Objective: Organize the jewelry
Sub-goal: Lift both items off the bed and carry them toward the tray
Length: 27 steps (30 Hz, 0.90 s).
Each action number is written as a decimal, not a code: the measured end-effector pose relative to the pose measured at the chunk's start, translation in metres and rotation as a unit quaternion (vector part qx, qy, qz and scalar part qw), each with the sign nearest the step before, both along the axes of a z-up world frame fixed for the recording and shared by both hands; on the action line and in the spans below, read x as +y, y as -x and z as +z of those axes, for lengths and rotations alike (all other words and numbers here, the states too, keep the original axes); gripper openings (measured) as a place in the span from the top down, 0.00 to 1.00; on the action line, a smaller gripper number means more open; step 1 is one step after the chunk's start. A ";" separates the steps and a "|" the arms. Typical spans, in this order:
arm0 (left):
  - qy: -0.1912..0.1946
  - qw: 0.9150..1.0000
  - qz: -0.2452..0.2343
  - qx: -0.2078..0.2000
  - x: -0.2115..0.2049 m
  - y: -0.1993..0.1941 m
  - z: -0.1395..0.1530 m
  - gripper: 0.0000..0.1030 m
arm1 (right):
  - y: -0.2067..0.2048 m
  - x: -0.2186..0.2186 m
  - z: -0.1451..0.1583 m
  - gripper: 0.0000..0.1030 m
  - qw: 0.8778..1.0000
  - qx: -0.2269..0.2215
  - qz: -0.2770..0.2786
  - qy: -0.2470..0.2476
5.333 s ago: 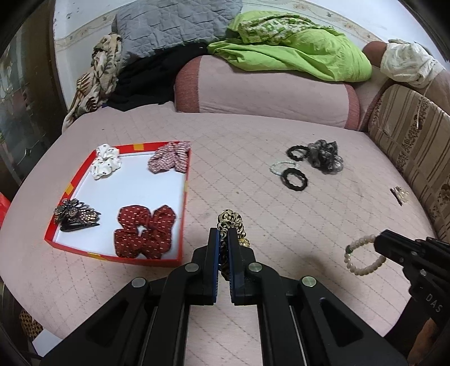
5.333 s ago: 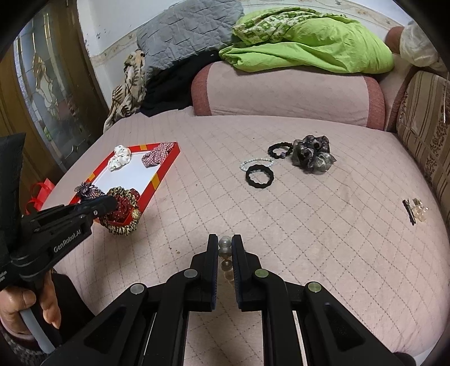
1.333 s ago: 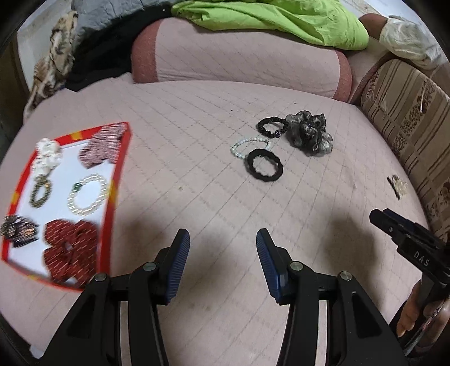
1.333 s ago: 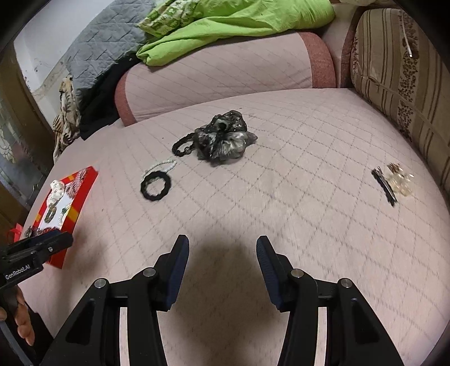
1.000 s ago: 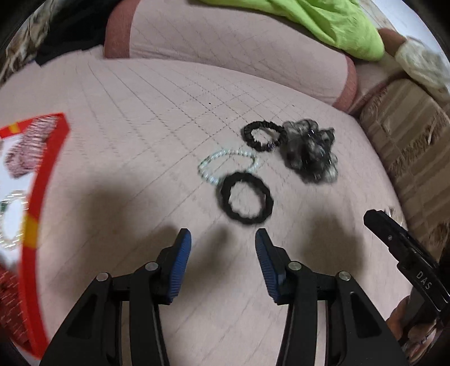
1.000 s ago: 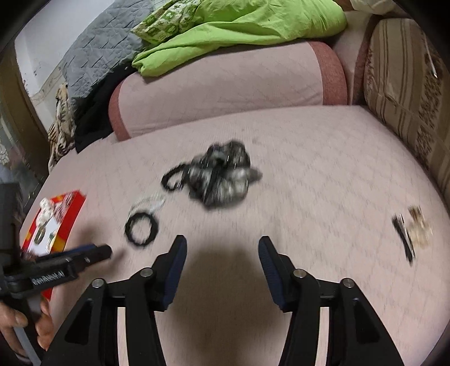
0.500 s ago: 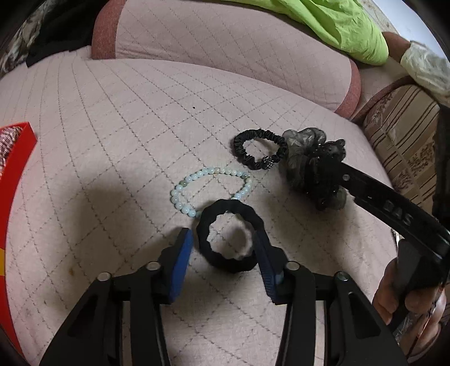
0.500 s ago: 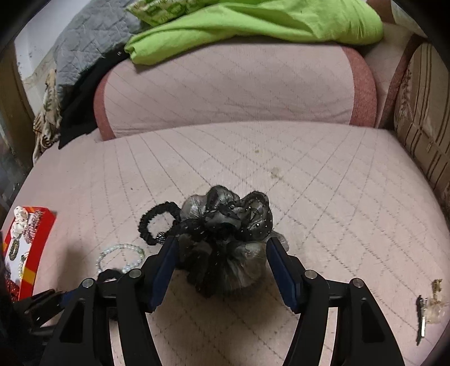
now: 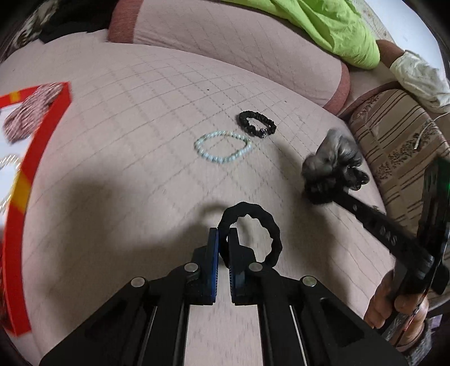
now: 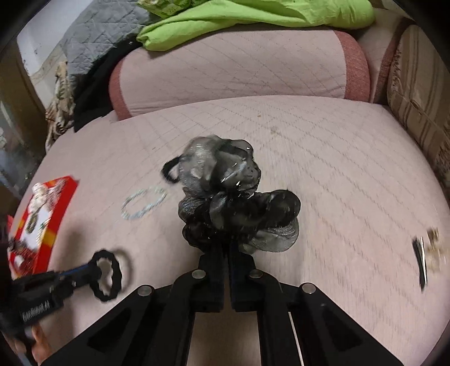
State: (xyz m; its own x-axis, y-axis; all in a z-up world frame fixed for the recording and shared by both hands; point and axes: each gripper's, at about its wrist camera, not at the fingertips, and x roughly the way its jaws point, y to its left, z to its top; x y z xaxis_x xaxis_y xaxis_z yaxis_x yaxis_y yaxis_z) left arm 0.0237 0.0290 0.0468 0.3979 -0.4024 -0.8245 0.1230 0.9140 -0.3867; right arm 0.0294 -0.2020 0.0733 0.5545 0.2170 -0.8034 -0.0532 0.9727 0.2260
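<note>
My left gripper (image 9: 223, 233) is shut on a thick black hair tie (image 9: 264, 222) and holds it above the pink quilted bed; the hair tie also shows in the right wrist view (image 10: 108, 274). My right gripper (image 10: 226, 247) is shut on a grey-black sheer scrunchie (image 10: 233, 197), lifted off the bed; the scrunchie also shows in the left wrist view (image 9: 333, 166). A pale bead bracelet (image 9: 222, 150) and a thin black hair tie (image 9: 257, 124) lie on the bed. The red-rimmed white tray (image 9: 33, 140) sits at the left.
A hair clip (image 10: 420, 259) lies on the bed at the right. A pink bolster (image 10: 239, 67) with green bedding (image 10: 253, 12) runs along the back. A striped cushion (image 9: 399, 146) borders the right side. The tray holds scrunchies and bracelets (image 10: 36, 214).
Both grippers have closed, the left on the thick black hair tie and the right on the sheer scrunchie. Both items have lifted off the bed.
</note>
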 end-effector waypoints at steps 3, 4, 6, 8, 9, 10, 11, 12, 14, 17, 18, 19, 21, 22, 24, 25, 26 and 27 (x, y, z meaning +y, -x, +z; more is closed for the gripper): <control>-0.005 1.000 0.000 -0.016 0.008 0.022 0.011 0.95 | 0.031 0.000 0.008 0.97 1.000 -0.002 0.003 -0.022; -0.007 1.000 0.001 -0.021 0.011 0.029 0.014 0.95 | 0.042 0.000 0.012 0.97 1.000 -0.004 0.004 -0.030; -0.006 1.000 0.003 -0.027 0.017 0.042 0.020 0.95 | 0.068 0.000 0.021 0.97 0.999 -0.009 0.005 -0.047; -0.004 1.000 0.002 -0.023 0.023 0.052 0.021 0.95 | 0.092 -0.002 0.026 0.97 0.998 -0.011 0.010 -0.064; -0.007 1.000 0.003 -0.021 0.025 0.057 0.020 0.94 | 0.099 -0.003 0.026 0.97 0.998 -0.010 0.007 -0.063; -0.013 1.000 0.004 -0.020 0.026 0.060 0.018 0.94 | 0.103 -0.005 0.026 0.97 0.998 -0.011 0.001 -0.062; -0.019 1.000 0.006 -0.018 0.028 0.062 0.016 0.94 | 0.104 -0.005 0.025 0.92 0.998 -0.014 -0.003 -0.062; -0.022 1.000 0.009 -0.015 0.029 0.063 0.014 0.94 | 0.106 -0.007 0.023 0.86 0.998 -0.014 -0.009 -0.061; -0.022 1.000 0.009 -0.009 0.031 0.066 0.011 0.94 | 0.106 -0.015 0.019 0.40 0.998 -0.010 -0.032 -0.060; -0.041 0.999 0.002 -0.011 0.029 0.068 0.009 0.94 | 0.102 -0.021 0.019 0.34 0.997 -0.025 -0.057 -0.055; -0.046 0.999 0.001 -0.009 0.028 0.068 0.006 0.94 | 0.098 -0.022 0.018 0.34 0.997 -0.021 -0.055 -0.055; -0.046 0.999 0.001 -0.006 0.028 0.067 0.003 0.94 | 0.095 -0.021 0.015 0.34 0.997 -0.017 -0.054 -0.057; -0.043 0.999 0.002 0.006 0.029 0.066 -0.003 0.94 | 0.090 -0.019 0.011 0.34 0.997 -0.012 -0.050 -0.061; -0.042 0.999 0.002 0.010 0.029 0.066 -0.006 0.94 | 0.085 -0.016 0.007 0.34 0.997 -0.007 -0.044 -0.064; -0.039 0.999 0.002 0.017 0.029 0.064 -0.012 0.94 | 0.078 -0.011 -0.001 0.34 0.997 0.004 -0.038 -0.069; -0.037 0.999 0.003 0.017 0.029 0.064 -0.013 0.94 | 0.076 -0.009 -0.005 0.34 0.997 0.009 -0.035 -0.070; -0.034 0.999 0.005 0.015 0.029 0.064 -0.013 0.94 | 0.073 -0.005 -0.009 0.34 0.997 0.013 -0.033 -0.072; -0.033 0.999 0.005 0.015 0.029 0.063 -0.013 0.93 | 0.071 -0.003 -0.011 0.34 0.997 0.016 -0.032 -0.073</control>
